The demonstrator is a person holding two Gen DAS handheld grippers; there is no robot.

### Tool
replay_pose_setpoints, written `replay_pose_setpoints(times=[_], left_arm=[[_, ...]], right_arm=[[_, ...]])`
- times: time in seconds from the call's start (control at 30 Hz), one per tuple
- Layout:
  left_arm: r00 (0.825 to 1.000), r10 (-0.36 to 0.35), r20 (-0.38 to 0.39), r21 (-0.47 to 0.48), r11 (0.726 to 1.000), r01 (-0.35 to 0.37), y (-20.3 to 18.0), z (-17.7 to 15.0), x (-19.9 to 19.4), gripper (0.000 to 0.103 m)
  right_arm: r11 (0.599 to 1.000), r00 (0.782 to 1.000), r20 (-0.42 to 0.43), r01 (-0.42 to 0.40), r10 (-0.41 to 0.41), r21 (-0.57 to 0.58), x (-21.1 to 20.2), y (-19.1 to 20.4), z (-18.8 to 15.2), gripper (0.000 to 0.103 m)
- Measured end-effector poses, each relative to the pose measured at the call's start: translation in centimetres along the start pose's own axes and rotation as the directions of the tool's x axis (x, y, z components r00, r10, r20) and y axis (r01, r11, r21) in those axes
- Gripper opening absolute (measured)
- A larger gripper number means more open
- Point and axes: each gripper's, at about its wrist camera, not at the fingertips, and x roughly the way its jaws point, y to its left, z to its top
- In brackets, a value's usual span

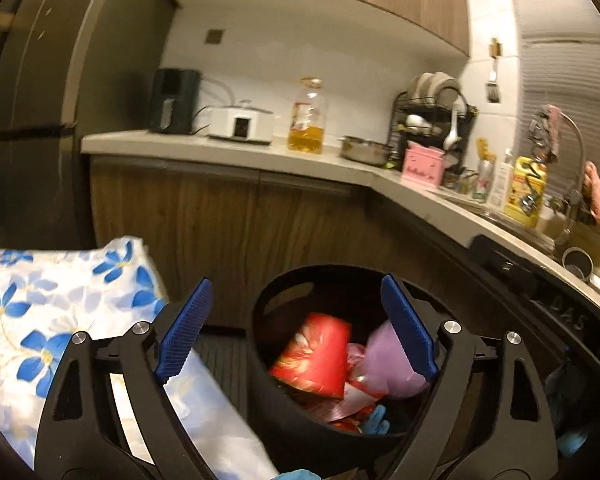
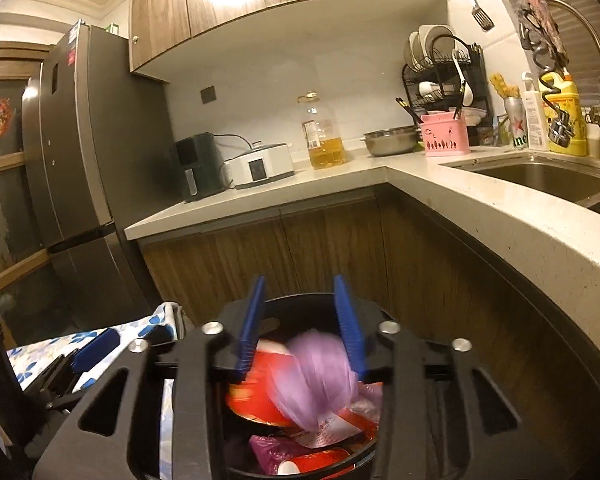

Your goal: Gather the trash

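Note:
A black round trash bin stands on the floor in front of wooden cabinets. Inside it lie a red package and a pale purple plastic bag on top of other red and pink wrappers. My left gripper hovers over the bin's rim with its blue pads spread wide and nothing between them. In the right wrist view my right gripper is open above the bin. The purple bag, blurred, sits below and between its fingers without touching the pads, beside the red package.
A blue-flowered white cloth covers something left of the bin. An L-shaped counter wraps around behind and to the right, holding an oil bottle, appliances, a dish rack and a sink. A grey fridge stands at left.

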Motion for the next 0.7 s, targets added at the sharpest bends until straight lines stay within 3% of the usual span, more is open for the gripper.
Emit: replay_pose_setpoints(times=[0.1, 0.27, 0.37, 0.7], left_arm=[[0.999, 0.039, -0.014, -0.035, 0.999, -0.04, 1.4, 0.0, -0.5, 0.086], [0.992, 0.121, -0.027, -0.022, 0.992, -0.122, 2.6, -0.3, -2.1, 0.088], [0.985, 0.17, -0.043, -0.018, 0.985, -0.171, 3.4, -0.5, -3.8, 0.092], [0.961, 0.273, -0.036, 0.025, 0.962, -0.272, 5.1, -0.9, -11.3, 0.097]], right_arm=[[1.0, 1.0, -0.006, 0.007, -0.007, 0.01, -0.2, 0.0, -0.2, 0.052], [0.999, 0.999, -0.01, 0.044, -0.044, -0.003, -1.3, 0.5, -0.4, 0.078], [0.998, 0.998, -0.02, 0.063, -0.064, -0.023, -2.2, 1.2, -0.8, 0.086], [0.994, 0.997, -0.063, 0.047, -0.053, -0.102, -6.2, 4.5, -2.4, 0.097]])
